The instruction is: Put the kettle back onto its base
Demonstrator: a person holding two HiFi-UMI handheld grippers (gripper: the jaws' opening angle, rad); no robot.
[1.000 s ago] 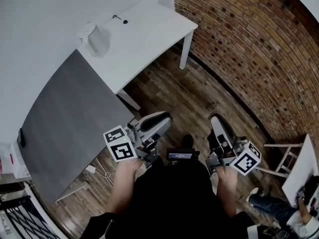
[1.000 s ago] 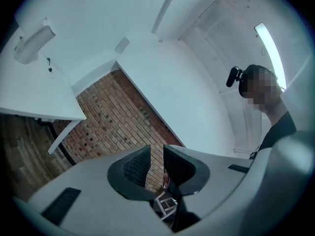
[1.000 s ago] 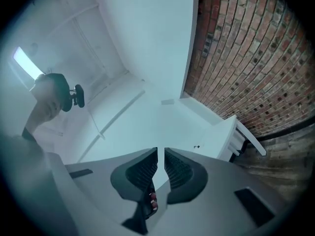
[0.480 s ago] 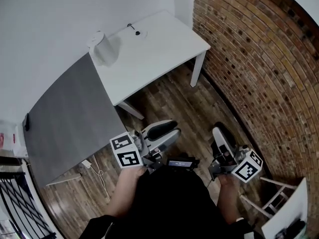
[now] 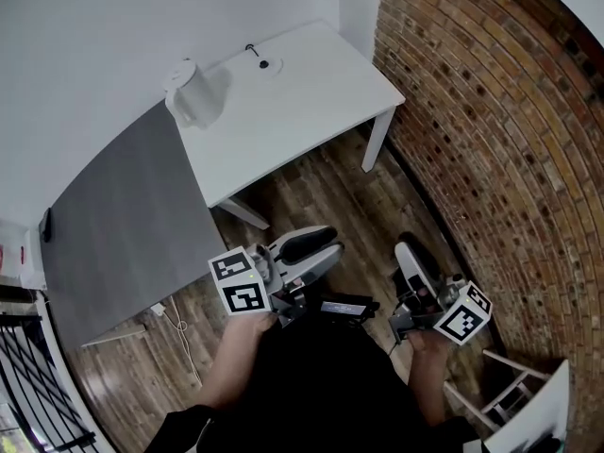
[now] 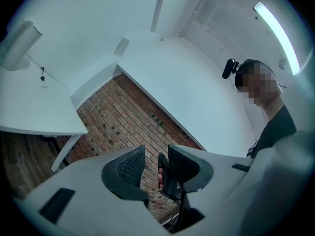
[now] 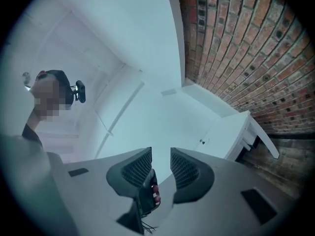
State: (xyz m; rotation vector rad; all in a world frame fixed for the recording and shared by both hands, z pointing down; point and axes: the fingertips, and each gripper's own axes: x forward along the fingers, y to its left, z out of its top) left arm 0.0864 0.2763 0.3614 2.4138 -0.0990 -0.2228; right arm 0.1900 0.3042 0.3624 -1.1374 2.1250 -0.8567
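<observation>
We are seeing the white kettle standing at the far left of the white counter, well apart from its base to its right. Near us, over the wooden floor, the left gripper is opening its jaws, narrowly apart and empty; the right gripper is showing a narrow, empty gap.

Wide bare stretch across the middle of the white surface, from the white kettle at its left end to the brick wall just beside its right end. Small dark disc near its back edge, white wall close behind. Grey surface adjoining its left side. Open wooden floor in front of it, one table leg at the right corner.
</observation>
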